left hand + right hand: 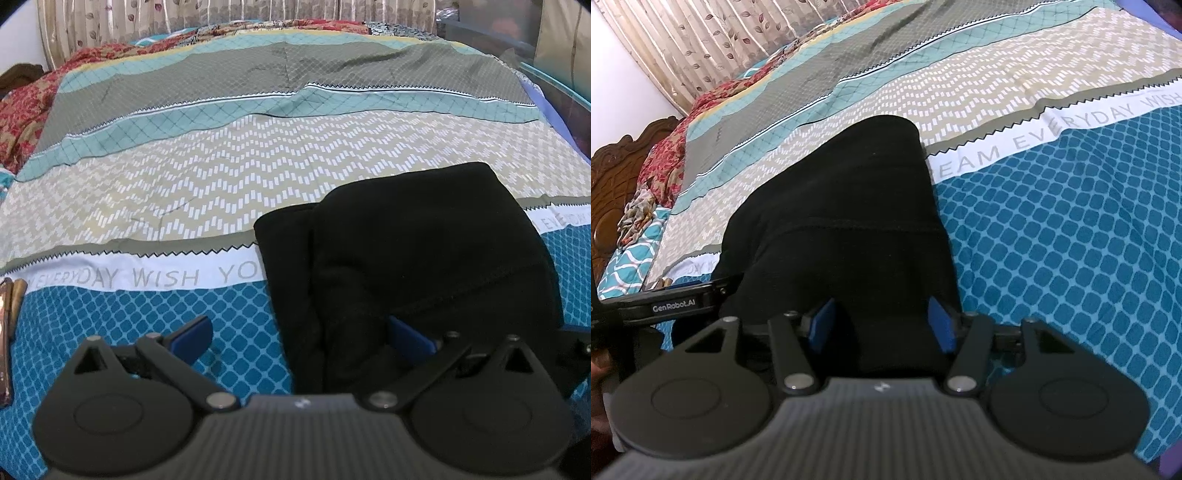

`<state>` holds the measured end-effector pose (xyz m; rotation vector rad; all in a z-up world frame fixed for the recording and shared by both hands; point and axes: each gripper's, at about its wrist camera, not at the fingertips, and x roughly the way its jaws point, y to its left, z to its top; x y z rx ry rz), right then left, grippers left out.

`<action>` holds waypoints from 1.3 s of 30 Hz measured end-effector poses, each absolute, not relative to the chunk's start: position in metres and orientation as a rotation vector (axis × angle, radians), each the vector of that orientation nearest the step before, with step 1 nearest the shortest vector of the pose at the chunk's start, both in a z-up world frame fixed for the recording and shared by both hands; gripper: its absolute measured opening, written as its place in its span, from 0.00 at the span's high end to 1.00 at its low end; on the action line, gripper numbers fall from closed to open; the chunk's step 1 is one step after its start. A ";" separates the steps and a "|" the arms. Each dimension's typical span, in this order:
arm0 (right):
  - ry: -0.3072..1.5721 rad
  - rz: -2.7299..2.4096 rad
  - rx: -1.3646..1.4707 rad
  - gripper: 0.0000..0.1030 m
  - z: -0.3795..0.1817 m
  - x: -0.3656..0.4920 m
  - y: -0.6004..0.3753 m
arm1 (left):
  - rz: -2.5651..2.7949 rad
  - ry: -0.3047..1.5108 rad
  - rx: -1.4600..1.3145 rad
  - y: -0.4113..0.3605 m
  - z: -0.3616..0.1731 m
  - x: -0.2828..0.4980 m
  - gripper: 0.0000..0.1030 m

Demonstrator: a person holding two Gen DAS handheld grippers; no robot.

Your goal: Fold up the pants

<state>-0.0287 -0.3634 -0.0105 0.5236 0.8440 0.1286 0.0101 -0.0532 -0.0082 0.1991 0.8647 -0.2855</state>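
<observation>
1. Lying folded on the bed (147, 192), the black pants (424, 258) sit ahead and right of the left claw (299, 336).
2. Left claw: fingers spread wide, released; right blue pad (408, 338) touches the pants' near edge, left pad over the blue-patterned bedsheet (129, 317).
3. Right claw (882, 325): fingers apart, black fabric bunched between both blue pads (822, 325); cannot tell whether it clamps.
4. Pants (842, 221) extend straight ahead of the right claw.
5. Carved wooden headboard (613, 177) far left of it.
</observation>
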 end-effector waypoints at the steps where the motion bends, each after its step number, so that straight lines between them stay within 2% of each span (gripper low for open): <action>1: 0.843 0.127 0.524 0.42 -0.011 -0.029 -0.364 | -0.284 0.858 0.205 -0.054 -0.008 0.009 0.00; 18: 0.829 0.110 0.538 0.40 -0.012 -0.033 -0.361 | -0.251 0.843 0.251 -0.061 -0.005 0.003 0.00; 39: 0.815 0.099 0.545 0.39 -0.012 -0.037 -0.356 | -0.278 0.880 0.165 -0.051 -0.008 0.007 0.00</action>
